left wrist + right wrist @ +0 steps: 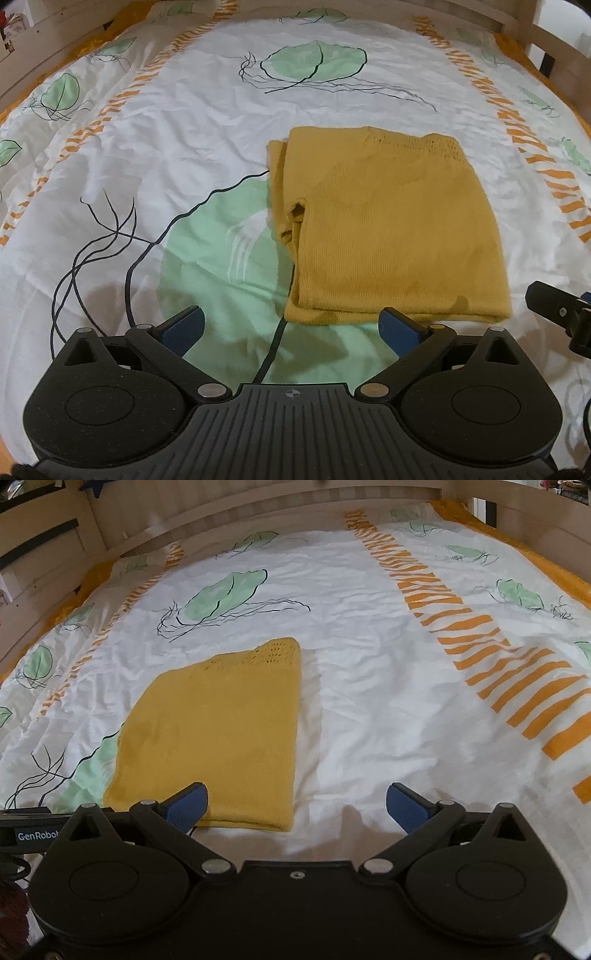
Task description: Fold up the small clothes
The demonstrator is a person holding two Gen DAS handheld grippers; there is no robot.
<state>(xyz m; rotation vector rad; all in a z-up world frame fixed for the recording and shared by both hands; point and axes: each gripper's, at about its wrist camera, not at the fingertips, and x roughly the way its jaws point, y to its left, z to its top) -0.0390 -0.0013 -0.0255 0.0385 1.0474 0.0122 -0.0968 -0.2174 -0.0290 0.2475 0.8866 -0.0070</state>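
A mustard-yellow knitted garment [391, 229] lies folded into a rough rectangle on the bed, layered edges showing along its left side. In the right wrist view the same garment [218, 731] sits left of centre, its lace-patterned end pointing away. My left gripper [291, 326] is open just short of the garment's near edge, nothing between its blue pads. My right gripper [297, 806] is open too, its left pad [190, 805] over the garment's near right corner, its right pad [406, 806] over bare sheet. Part of the right gripper [561, 314] shows at the left view's right edge.
The bed cover [155, 147] is white with green leaf prints and orange striped bands [480, 635]. A wooden bed frame [258, 506] runs along the far side and both sides. An orange blanket edge [517, 48] shows at the far corners.
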